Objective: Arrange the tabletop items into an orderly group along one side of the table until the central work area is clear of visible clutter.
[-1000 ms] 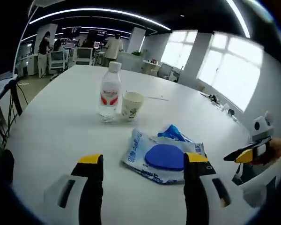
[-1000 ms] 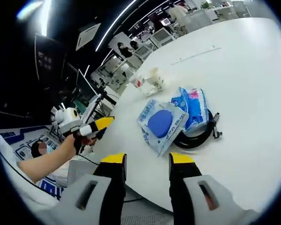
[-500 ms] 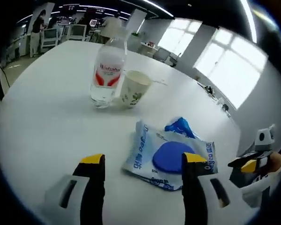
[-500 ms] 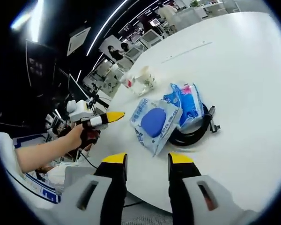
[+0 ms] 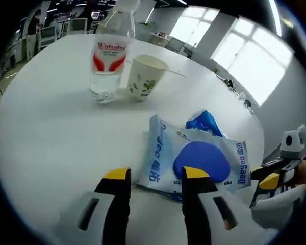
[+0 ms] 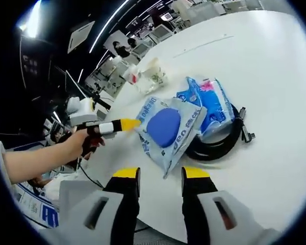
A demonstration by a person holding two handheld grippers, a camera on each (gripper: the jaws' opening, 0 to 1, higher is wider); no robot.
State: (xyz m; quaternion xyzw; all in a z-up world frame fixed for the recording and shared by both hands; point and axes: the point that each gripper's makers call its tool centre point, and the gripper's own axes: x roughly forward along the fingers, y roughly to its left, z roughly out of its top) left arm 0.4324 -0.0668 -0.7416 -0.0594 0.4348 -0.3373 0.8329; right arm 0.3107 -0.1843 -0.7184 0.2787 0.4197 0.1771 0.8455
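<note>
Left gripper view: we log left tongs (image 5: 152, 174) agape over near edge of wipes pack (image 5: 194, 162), mid-desk (image 5: 51, 132); bottle (image 5: 108, 56), cup (image 5: 143, 76) beyond. Step: approach to pack. Next: close, slide aside. Right tongs (image 6: 160, 172) agape, empty.

Water bottle (image 5: 110, 51) cap cut off at top edge; black cable (image 6: 219, 145) partly hidden under wipes pack (image 6: 168, 130).
</note>
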